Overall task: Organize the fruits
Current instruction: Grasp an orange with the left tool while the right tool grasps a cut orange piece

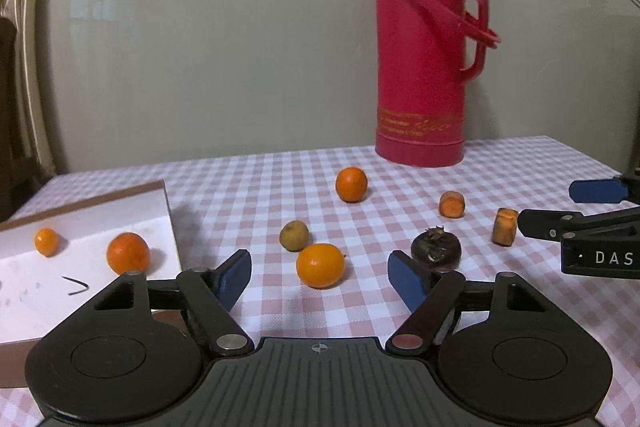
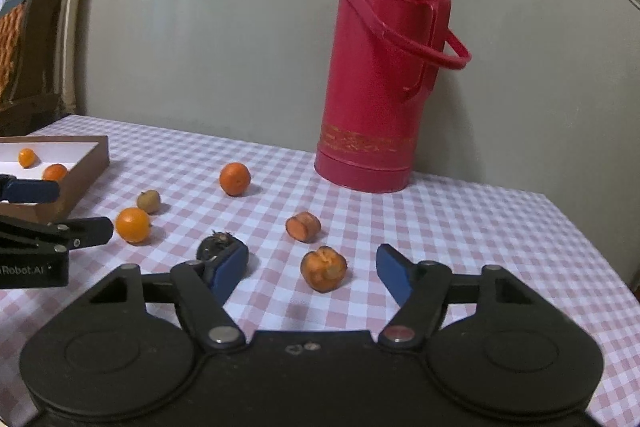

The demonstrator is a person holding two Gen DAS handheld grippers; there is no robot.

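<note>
My left gripper is open and empty, with an orange lying on the cloth between its blue pads. A brownish small fruit, a dark fruit and another orange lie beyond. A white-lined brown box at the left holds two oranges. My right gripper is open and empty, with a carrot chunk between its pads. A second carrot chunk lies farther back. The dark fruit sits by its left pad.
A tall red thermos stands at the back of the checkered table, against a grey wall. The table's right edge is near my right gripper. A wooden chair stands at the far left.
</note>
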